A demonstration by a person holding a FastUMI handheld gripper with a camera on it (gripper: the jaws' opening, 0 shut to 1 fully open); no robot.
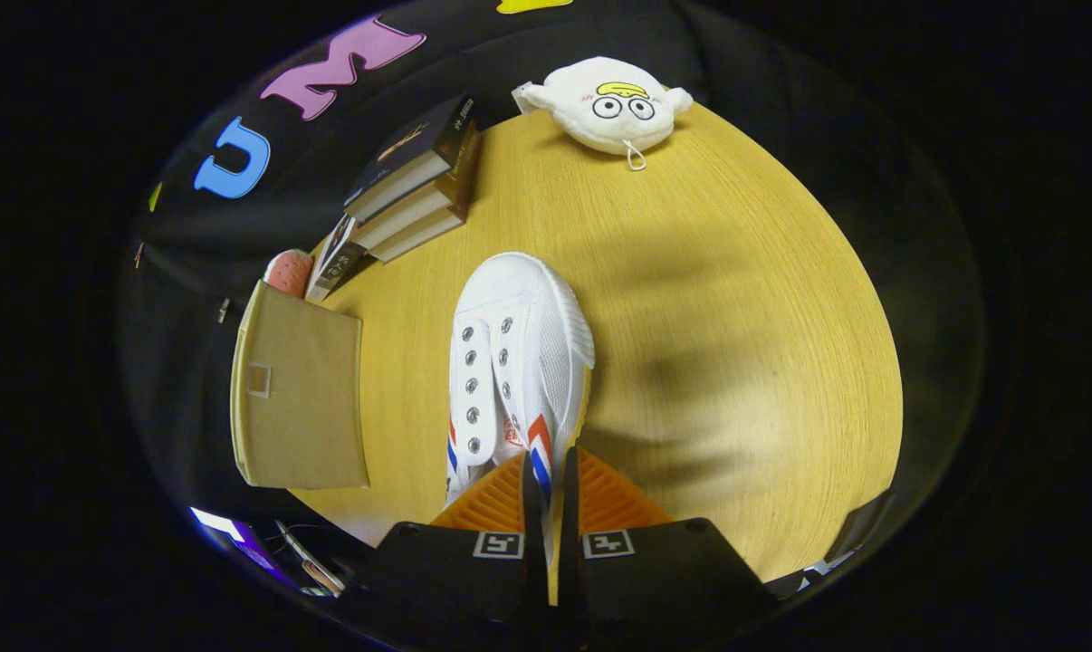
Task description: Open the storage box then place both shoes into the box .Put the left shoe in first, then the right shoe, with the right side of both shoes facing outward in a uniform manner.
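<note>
The hand-held gripper (547, 471) pinches the white shoe's (516, 362) side wall (toe pointing away) above the wooden table (736, 299).

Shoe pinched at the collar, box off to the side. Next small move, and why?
Probably lift and carry it toward the storage box. The gripper looks shut on the white shoe, both fingers pinching its side wall at the opening, toe pointing ahead over the table. Whether the box is open I cannot tell.

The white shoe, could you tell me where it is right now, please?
In the gripper view, the white shoe sits on the wooden table, its side wall clamped in the claw, toe pointing away, right of the tan box.
</note>
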